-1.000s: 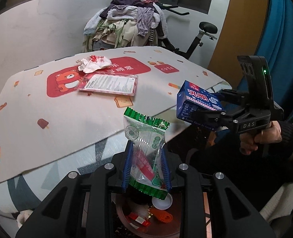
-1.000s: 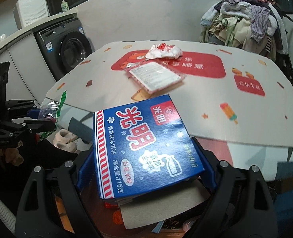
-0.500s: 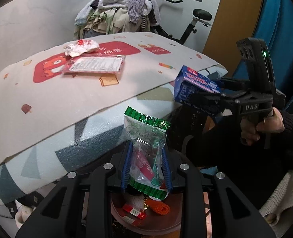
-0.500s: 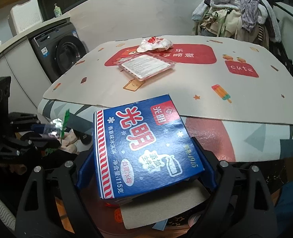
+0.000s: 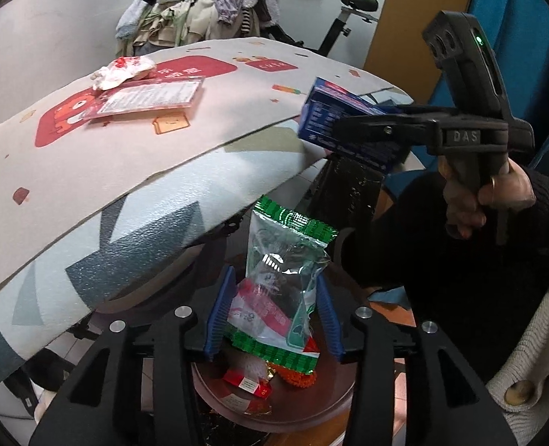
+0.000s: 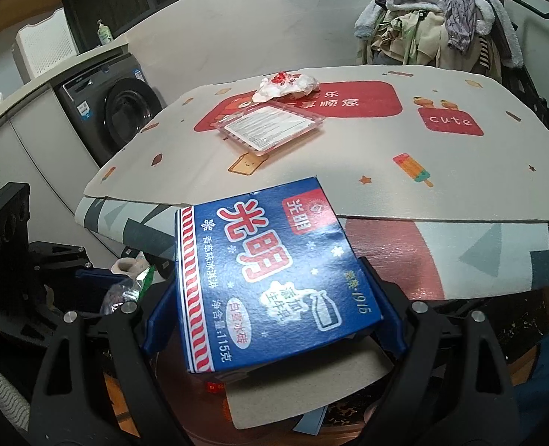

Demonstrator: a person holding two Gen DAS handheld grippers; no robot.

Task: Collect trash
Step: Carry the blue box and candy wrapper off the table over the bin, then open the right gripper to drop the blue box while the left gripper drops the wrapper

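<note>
Above the brown bin (image 5: 237, 401), the left hand-held gripper (image 5: 274, 310) has just been opening, the green wrapper (image 5: 285, 278) seemingly loose between its pads; the right hand-held gripper (image 6: 274, 316) clamps the blue carton (image 6: 270, 271).

A lived-in home. A front-loading washer (image 6: 120, 115) stands under a counter with a soap bottle (image 6: 104, 33) on it, an exercise bike (image 5: 345, 18) is heaped with clothes (image 5: 200, 7), and a table (image 6: 348, 171) wears a cartoon mat with popsicles and "cute".

left gripper (image 5: 274, 310) – jaws just opening; green wrapper (image 5: 285, 278) between – above bin (image 5: 274, 401)
</note>
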